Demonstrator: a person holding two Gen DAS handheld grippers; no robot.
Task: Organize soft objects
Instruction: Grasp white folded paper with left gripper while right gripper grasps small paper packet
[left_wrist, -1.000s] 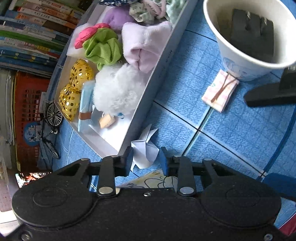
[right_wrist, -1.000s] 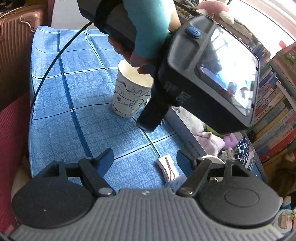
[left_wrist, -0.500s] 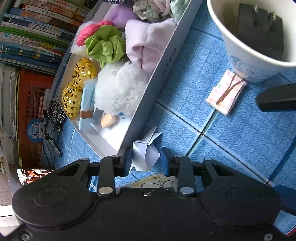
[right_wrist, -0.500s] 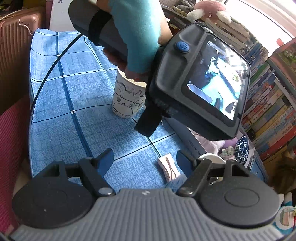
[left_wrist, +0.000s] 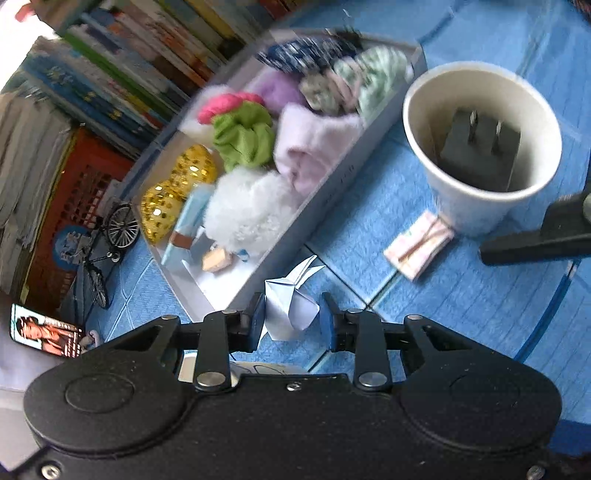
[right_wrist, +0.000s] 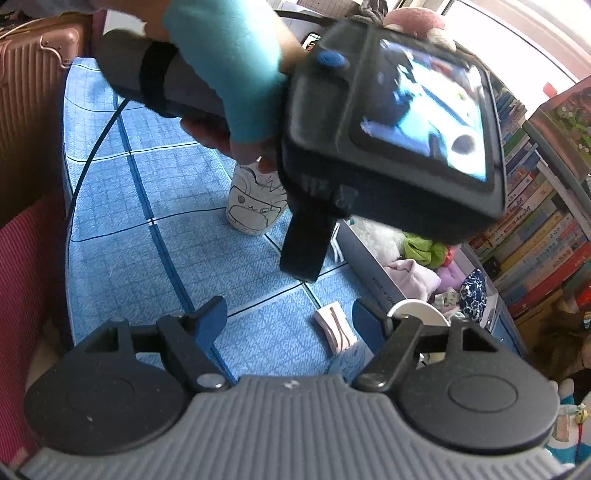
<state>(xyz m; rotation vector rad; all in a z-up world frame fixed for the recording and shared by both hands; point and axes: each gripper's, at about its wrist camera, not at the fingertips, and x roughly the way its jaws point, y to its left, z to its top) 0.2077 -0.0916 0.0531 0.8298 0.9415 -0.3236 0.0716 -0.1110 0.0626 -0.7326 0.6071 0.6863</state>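
The left gripper (left_wrist: 291, 314) is clamped on a folded paper figure (left_wrist: 290, 304), held just above the blue tablecloth (left_wrist: 461, 295) beside the near corner of the tray (left_wrist: 317, 206). The tray's long axis runs up and away from this gripper, so I judge the left hand nearer to it. The right gripper (right_wrist: 288, 317) hangs wide and empty over the tablecloth, the pink packet (right_wrist: 334, 326) ahead.

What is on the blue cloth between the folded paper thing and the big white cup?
A small pink striped packet, seen in the left wrist view.
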